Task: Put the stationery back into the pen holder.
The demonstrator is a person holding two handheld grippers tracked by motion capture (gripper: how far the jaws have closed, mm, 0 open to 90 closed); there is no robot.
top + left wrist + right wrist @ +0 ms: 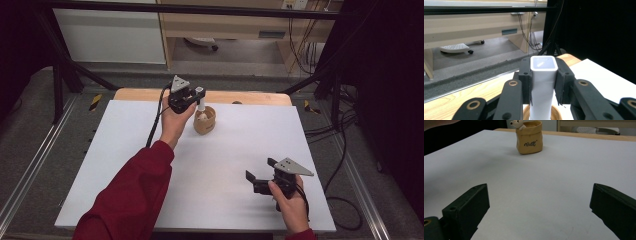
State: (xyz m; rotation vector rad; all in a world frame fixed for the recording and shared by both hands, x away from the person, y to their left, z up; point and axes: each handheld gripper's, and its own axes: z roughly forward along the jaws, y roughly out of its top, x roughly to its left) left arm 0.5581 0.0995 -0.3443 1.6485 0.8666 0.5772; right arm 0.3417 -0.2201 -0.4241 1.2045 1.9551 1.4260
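High view: left gripper (199, 98) clamps a white tube (200, 101) directly above the pot (205, 121), its lower end at the pot's rim. Judged: insertion or removal midway, direction unclear. Right gripper (260, 175), jaws spread and empty, hovers well apart from the pot.

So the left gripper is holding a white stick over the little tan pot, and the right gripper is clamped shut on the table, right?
Not quite. The right gripper is open: the right gripper view shows its jaws spread wide with nothing between them. The rest holds: the left gripper grips the white stick over the tan pot.
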